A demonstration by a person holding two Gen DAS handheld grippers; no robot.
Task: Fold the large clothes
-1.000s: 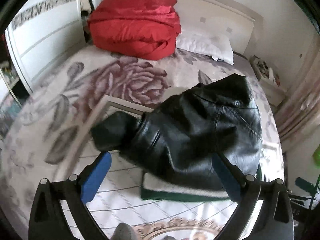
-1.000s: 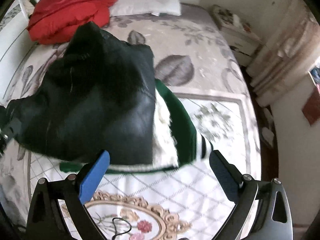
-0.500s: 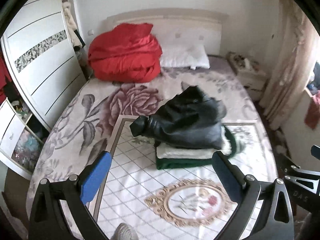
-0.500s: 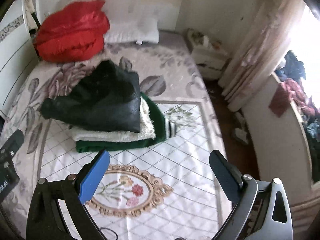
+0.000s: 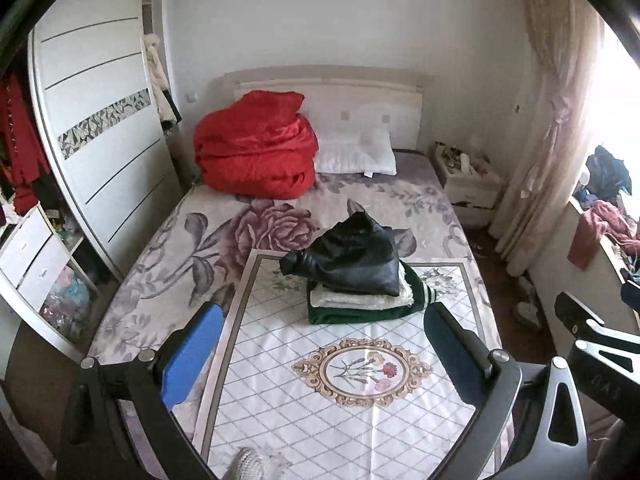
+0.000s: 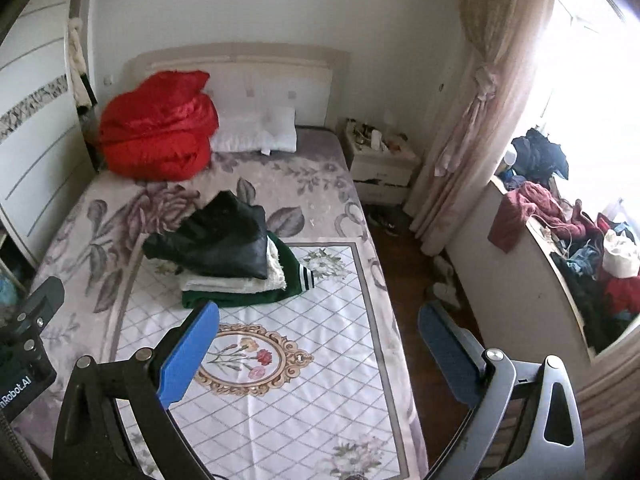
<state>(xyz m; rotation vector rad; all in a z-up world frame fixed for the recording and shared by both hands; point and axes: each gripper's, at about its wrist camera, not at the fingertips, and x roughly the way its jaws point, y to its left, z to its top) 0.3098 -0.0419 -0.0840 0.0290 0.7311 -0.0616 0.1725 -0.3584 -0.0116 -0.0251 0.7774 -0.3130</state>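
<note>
Black leather jacket (image 5: 352, 256) is lying folded on top of a cream fleece (image 5: 360, 298) and a green garment (image 5: 360, 312), the stack sitting on the patterned bedspread (image 5: 304, 400) near the middle of the bed. Both the left gripper (image 5: 320, 348) and the right gripper (image 6: 320, 344) are hovering well apart from the stack, jaws spread wide and holding nothing. Behind, a red quilt (image 5: 256, 152) is sitting beside a white pillow (image 5: 356, 154) at the headboard.

Bare quilt (image 5: 320, 420) ahead gives free passage; clothes stack (image 5: 356, 280) blocks mid-bed (red duvet (image 5: 256, 156) beyond).
</note>
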